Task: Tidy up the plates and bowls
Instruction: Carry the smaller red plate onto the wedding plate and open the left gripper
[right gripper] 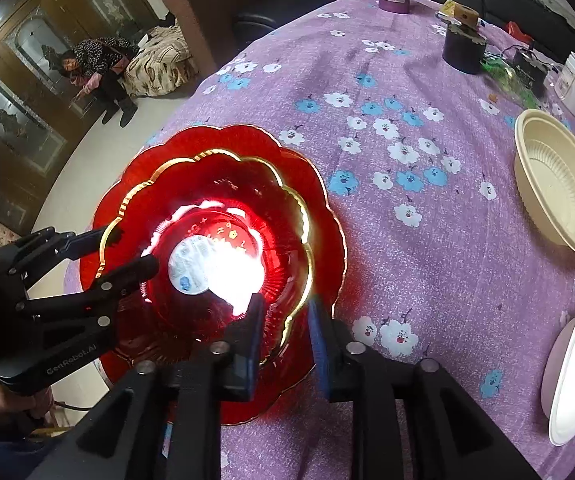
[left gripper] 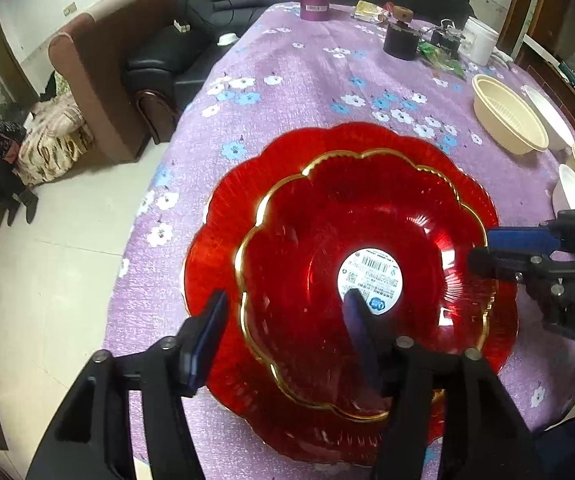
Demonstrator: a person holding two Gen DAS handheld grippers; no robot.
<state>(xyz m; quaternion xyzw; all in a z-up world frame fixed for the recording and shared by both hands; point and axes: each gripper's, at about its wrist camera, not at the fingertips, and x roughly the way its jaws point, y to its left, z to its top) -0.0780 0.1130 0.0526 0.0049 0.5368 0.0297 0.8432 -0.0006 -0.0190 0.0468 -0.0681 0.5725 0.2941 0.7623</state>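
Left gripper (left gripper: 283, 332) astride red bowl (left gripper: 351, 272) rim, released

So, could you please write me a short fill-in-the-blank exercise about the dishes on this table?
1. The smaller red dish sits nested inside a larger dish of the colour ____.
2. The smaller dish's wavy rim is trimmed in ____.
3. A round white ____ is stuck at the centre of the smaller dish.
4. The tablecloth is purple with a pattern of ____.

Missing words: red; gold; sticker; flowers
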